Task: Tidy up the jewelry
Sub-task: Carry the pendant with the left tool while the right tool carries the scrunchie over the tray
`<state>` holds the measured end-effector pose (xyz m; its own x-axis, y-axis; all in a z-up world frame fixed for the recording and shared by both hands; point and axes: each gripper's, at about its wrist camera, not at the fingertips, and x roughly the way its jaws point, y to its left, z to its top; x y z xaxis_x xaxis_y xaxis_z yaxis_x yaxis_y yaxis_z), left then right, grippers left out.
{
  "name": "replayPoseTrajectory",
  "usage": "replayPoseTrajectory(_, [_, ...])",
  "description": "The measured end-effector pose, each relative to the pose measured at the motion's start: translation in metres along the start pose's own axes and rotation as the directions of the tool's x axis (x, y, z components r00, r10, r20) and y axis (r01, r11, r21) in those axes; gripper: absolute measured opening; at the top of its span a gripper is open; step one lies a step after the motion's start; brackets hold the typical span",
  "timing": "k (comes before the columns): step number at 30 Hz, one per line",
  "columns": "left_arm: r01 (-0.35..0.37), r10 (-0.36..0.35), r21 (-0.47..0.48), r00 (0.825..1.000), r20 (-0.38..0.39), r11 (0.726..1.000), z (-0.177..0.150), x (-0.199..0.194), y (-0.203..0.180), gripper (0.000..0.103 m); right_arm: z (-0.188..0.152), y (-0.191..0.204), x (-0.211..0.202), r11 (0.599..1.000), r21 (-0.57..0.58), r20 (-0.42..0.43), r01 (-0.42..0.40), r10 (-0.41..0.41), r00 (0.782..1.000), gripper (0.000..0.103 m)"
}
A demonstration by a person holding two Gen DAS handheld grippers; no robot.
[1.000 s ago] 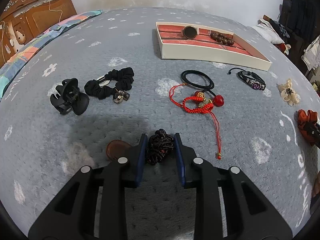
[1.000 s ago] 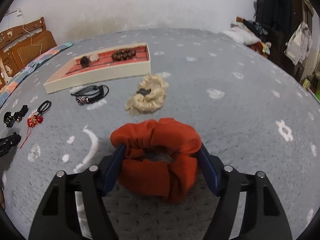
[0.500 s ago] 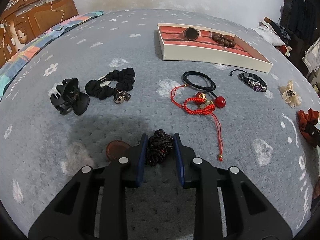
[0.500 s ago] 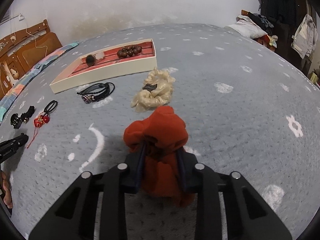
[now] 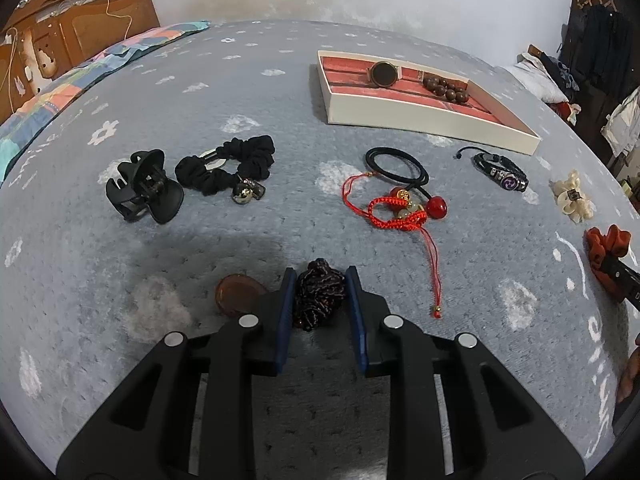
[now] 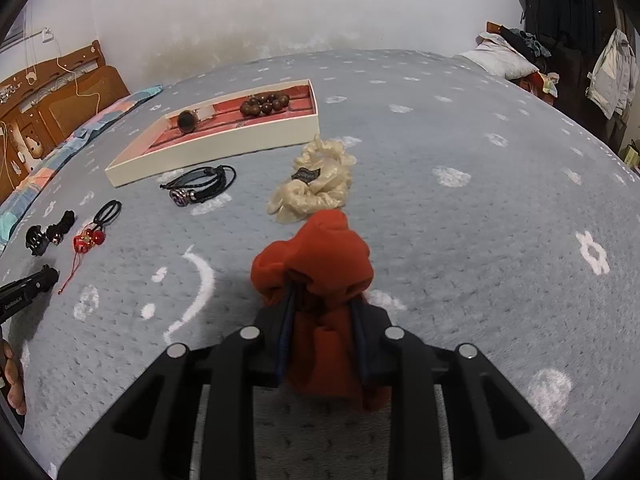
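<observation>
Fingers of left gripper (image 5: 320,280) clamp dark beaded bracelet (image 5: 319,294) above grey blanket (image 5: 280,120), w/ black claw clip (image 5: 142,186) far left. Right gripper (image 6: 323,300) pinches orange scrunchie (image 6: 316,256) nr cream scrunchie (image 6: 316,186); jewelry tray (image 6: 224,148) beyond.

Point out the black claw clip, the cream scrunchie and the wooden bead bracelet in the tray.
black claw clip (image 5: 144,186), left wrist view, on its curved body.
cream scrunchie (image 6: 316,188), right wrist view, on its ruffled fabric below the dark label.
wooden bead bracelet (image 6: 265,105), right wrist view, on the middle of the bead cluster.
</observation>
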<state>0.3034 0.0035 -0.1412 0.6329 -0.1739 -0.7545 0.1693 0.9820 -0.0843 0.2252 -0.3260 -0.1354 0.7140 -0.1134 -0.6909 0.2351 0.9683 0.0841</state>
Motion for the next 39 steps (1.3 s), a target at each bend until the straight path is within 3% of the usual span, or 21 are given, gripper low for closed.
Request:
replayPoseTrajectory(14, [0.016, -0.017, 0.012, 1.000, 0.018, 1.000, 0.000, -0.009, -0.001, 0.022, 0.002, 0.004, -0.006, 0.999, -0.026, 0.023, -0.029, 0.029, 0.999, 0.021])
replayPoseTrajectory(21, [0.002, -0.005, 0.063, 0.999, 0.047, 0.998, 0.010, -0.018, -0.015, 0.022, 0.015, 0.014, -0.012, 0.997, -0.042, 0.065, -0.064, 0.067, 0.996, 0.019])
replayPoseTrajectory(27, [0.080, -0.082, 0.027, 0.994, 0.079, 0.996, 0.048, -0.024, -0.026, 0.021, 0.044, 0.037, -0.017, 0.990, -0.072, 0.123, -0.122, 0.131, 0.984, 0.018])
replayPoseTrajectory(31, [0.106, -0.109, 0.029, 0.987, 0.116, 0.994, 0.091, -0.016, -0.041, 0.021, 0.082, 0.054, -0.009, 0.980, -0.074, 0.146, -0.185, 0.194, 0.970, 0.018])
replayPoseTrajectory(35, [0.085, -0.090, 0.047, 0.987, 0.133, 0.995, 0.141, 0.014, -0.061, 0.021, 0.125, 0.075, 0.018, 0.978, -0.091, 0.160, -0.186, 0.199, 0.967, 0.018])
replayPoseTrajectory(39, [0.088, -0.089, 0.017, 0.991, 0.101, 0.996, 0.192, 0.062, -0.072, 0.021, 0.171, 0.088, 0.073, 0.982, -0.060, 0.140, -0.177, 0.184, 0.973, 0.018])
